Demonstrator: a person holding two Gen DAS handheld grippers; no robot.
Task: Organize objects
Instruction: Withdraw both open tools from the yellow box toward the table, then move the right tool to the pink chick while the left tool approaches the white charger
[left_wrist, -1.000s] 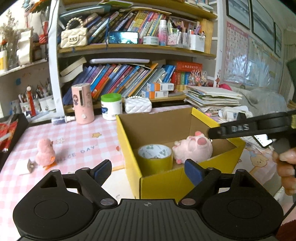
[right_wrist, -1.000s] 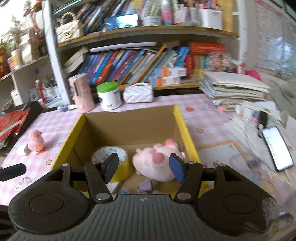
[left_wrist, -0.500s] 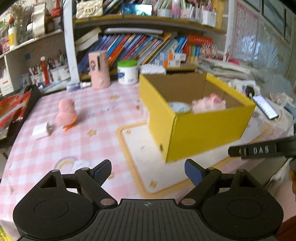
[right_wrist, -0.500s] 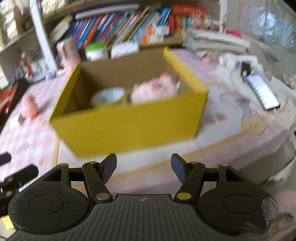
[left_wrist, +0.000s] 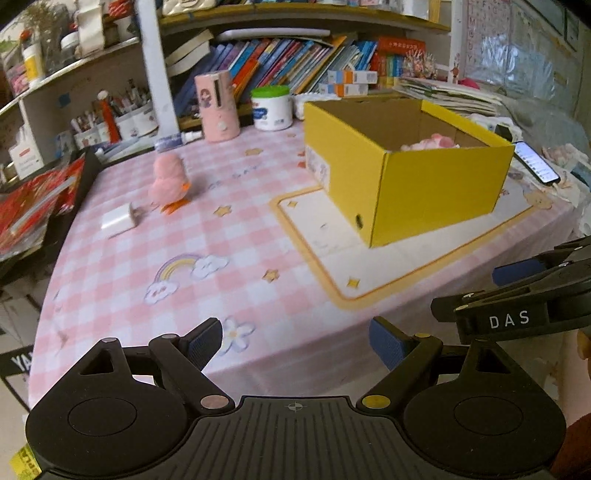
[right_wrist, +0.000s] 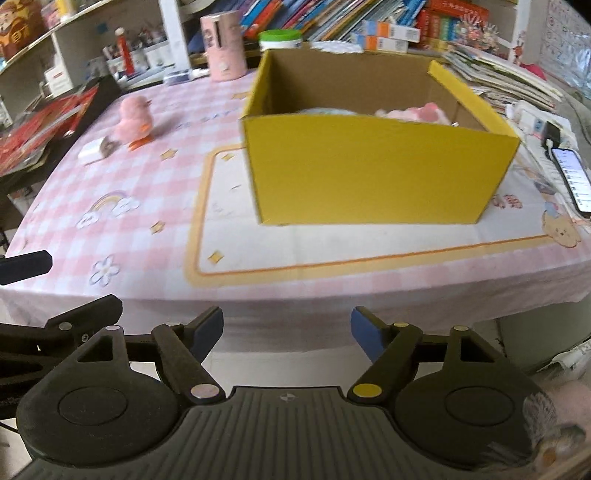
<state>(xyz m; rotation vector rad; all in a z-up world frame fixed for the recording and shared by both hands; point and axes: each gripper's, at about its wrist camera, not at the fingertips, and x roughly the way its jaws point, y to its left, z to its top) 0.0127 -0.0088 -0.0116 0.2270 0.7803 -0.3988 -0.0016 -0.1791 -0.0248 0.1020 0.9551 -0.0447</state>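
A yellow cardboard box stands on the pink checked table. A pink plush pig shows over its rim, and the top of a tape roll beside it. A pink plush chick and a small white block sit on the table at the left. My left gripper and right gripper are open and empty, held off the table's front edge.
A pink cylinder, a green-lidded white tub and bookshelves stand at the back. A phone lies right of the box. A black tray with red items is at the left edge.
Both grippers have pulled back and away from over the box to beyond the table's front edge. They stay open. The box contents are unchanged.
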